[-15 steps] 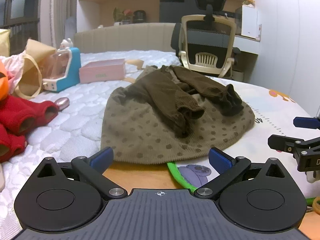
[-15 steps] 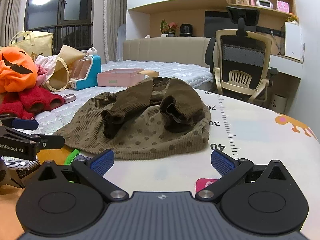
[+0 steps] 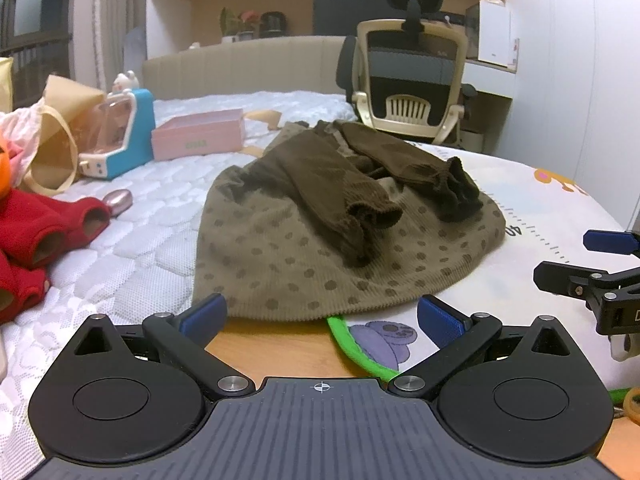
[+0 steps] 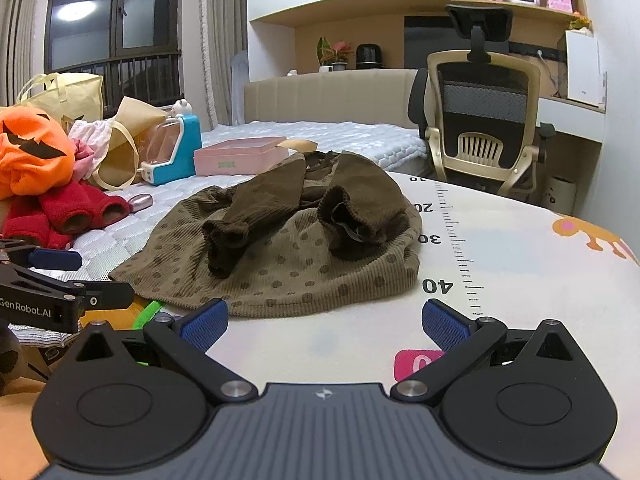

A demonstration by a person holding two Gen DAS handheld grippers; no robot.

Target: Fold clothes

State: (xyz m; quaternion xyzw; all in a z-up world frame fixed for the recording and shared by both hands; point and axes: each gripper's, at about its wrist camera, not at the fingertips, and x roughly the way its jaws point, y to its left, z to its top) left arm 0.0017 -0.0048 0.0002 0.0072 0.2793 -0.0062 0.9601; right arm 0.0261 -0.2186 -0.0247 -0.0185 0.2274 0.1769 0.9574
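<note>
Garment lies hem toward both wide-spread, empty grippers, collar away, sleeves folded inward.

Two low fisheye views look forward between spread gripper fingers, the left wrist view from nearer the quilted mattress, the right wrist view from over the play mat, both close to the same olive dotted garment and facing the office chair.

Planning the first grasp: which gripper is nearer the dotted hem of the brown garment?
Left. The left gripper sits right at the brown garment's hem, one fingertip almost over it. The right gripper hangs just short, toward its right corner.
</note>
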